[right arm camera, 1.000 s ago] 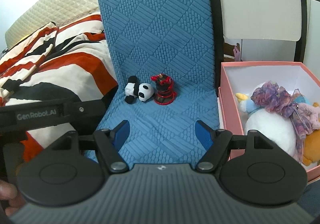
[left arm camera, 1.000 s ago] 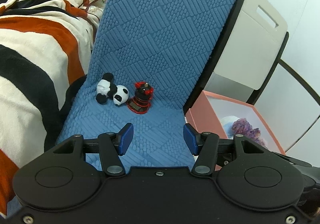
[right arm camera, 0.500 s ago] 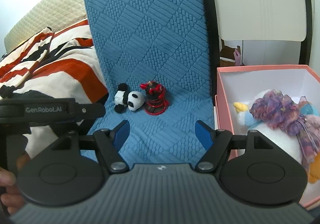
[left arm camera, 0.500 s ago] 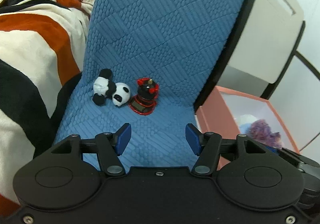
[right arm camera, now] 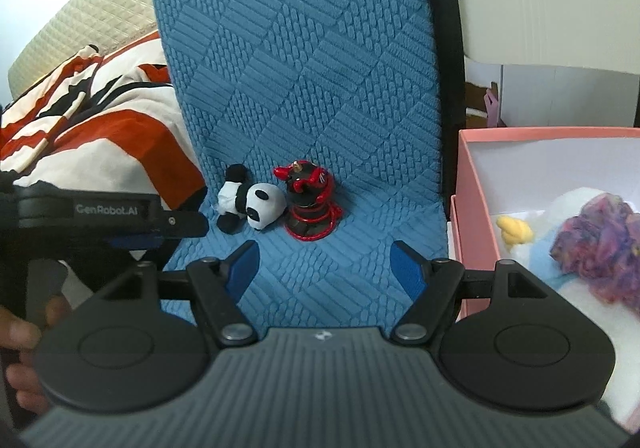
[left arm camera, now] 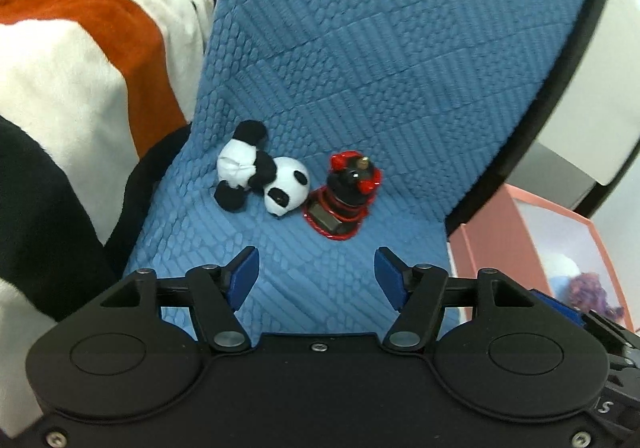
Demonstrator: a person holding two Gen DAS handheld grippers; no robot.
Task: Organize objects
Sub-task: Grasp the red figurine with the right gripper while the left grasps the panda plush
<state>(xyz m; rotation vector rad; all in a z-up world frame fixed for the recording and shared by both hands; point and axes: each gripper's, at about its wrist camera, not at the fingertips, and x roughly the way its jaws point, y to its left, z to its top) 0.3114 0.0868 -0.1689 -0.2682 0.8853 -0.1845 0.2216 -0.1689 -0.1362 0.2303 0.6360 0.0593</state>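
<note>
A: Starting with the largest thing, what is shown?

B: A blue quilted fabric seat cushion (left arm camera: 400, 87) is seen, rising into a backrest. Beside it a striped orange, white and black plush blanket (left arm camera: 60, 87) is spread, and on the other side an open pink cardboard box (right arm camera: 472, 183) is set close against the seat edge.

A: How much of the organizing is judged done?

B: Part of it, it seems. A large white plush toy with a yellow beak and a purple frilly ribbon (right arm camera: 576, 232) is already lodged in the box. Two things are left on the seat: a small black-and-white plush panda (left arm camera: 260, 179), lying on its side, and a small black-and-red figurine on a red-rimmed base (left arm camera: 344, 195), upright and touching the panda's head.

A: And the tongs?

B: The left gripper (left arm camera: 316, 272) is held spread apart, empty, just short of the two toys. The right gripper (right arm camera: 324, 268) is likewise wide apart with nothing between its blue pads, aimed at the same pair.

A: What cannot be made out?

B: The box is cut off at the frame edge, so its full contents are not shown. The figurine's character is too small to be identified.
</note>
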